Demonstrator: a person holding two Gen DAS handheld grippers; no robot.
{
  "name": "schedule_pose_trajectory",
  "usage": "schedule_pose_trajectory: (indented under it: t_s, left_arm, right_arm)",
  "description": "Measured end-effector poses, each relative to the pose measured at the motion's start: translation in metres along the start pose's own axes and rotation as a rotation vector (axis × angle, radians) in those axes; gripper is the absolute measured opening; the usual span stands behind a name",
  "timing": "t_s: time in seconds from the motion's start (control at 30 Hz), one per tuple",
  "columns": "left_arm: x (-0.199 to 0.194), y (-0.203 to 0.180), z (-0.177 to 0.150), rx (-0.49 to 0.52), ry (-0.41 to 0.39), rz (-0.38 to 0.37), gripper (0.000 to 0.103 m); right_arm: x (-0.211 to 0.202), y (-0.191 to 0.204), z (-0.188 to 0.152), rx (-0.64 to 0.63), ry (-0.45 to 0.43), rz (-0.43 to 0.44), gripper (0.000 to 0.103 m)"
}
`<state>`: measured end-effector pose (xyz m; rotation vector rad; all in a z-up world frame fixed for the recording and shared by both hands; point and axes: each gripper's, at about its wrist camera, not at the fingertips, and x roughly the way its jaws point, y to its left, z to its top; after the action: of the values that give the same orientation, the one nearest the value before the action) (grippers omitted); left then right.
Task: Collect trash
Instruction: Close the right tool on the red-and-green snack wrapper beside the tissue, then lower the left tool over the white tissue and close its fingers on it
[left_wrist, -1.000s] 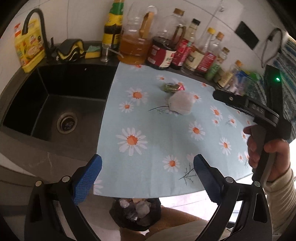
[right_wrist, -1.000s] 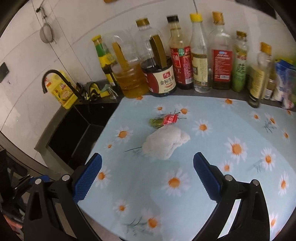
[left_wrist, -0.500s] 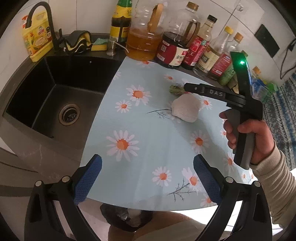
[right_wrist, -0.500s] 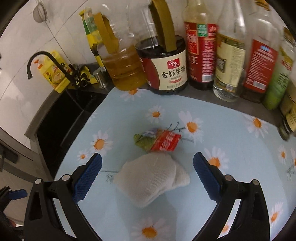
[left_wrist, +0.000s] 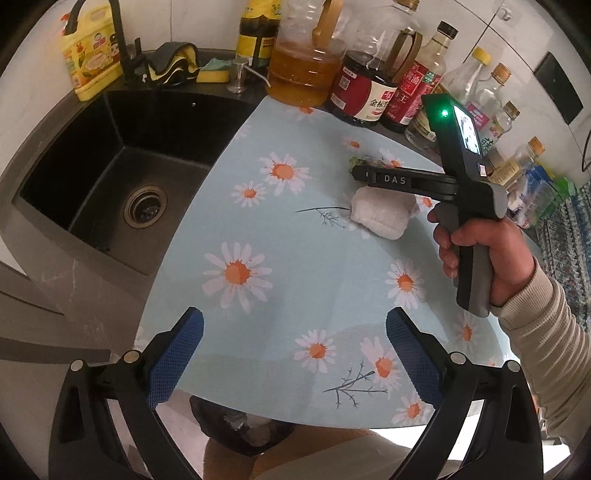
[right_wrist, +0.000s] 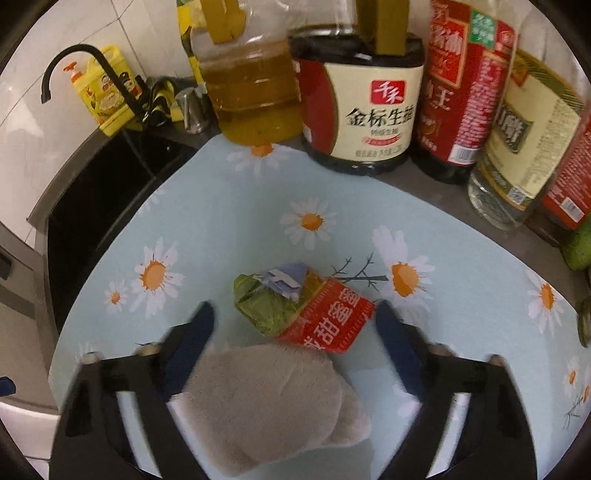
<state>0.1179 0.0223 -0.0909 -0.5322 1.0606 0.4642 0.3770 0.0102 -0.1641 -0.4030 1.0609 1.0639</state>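
Two grippers in view, both with jaws spread wide and nothing between the pads. Nearest, in the left wrist view, the left gripper (left_wrist: 294, 354) over the front edge of the daisy-print cloth (left_wrist: 295, 258), gripping nothing; just below that edge, a dark trash bag (left_wrist: 240, 430) with crumpled scraps inside. Farther in and to the right, a hand (left_wrist: 487, 258) in a beige sleeve around the grip of the right tool, green light on its back. Under that tool's arm, a white folded rag (left_wrist: 382, 216) flat on the cloth. To the left, a black sink (left_wrist: 122, 177) with round drain.

In the right wrist view, the right gripper (right_wrist: 294, 323) low over the cloth (right_wrist: 461, 295), blurred, fingers either side of the trash and clear of it. Between the finger bases, the rag (right_wrist: 266, 402). Just beyond and touching its far edge, a crumpled wrapper (right_wrist: 301, 304), green and red with a bluish scrap on top, lying in the gap between the fingertips. Behind, along the back of the counter, a row of bottles: oil jug (right_wrist: 251, 92), soy sauce jug (right_wrist: 369, 118), red-labelled bottle (right_wrist: 461, 103). At far left, a black tap (right_wrist: 92, 70) and yellow dish soap (right_wrist: 107, 99).
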Motion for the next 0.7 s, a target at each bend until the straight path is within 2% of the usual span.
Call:
schedule_pose_trajectory:
  t_s: [0.33, 0.7]
  left_arm:
    - [0.009, -0.006, -0.002, -0.011, 0.018, 0.023, 0.096]
    - [0.028, -0.025, 0.011, 0.034, 0.030, 0.012, 0.096]
  right_arm:
    - [0.001, -0.004, 0.005, -0.021, -0.016, 0.037, 0.069]
    - [-0.041, -0.023, -0.005, 0.021, -0.089, 0.093, 0.069]
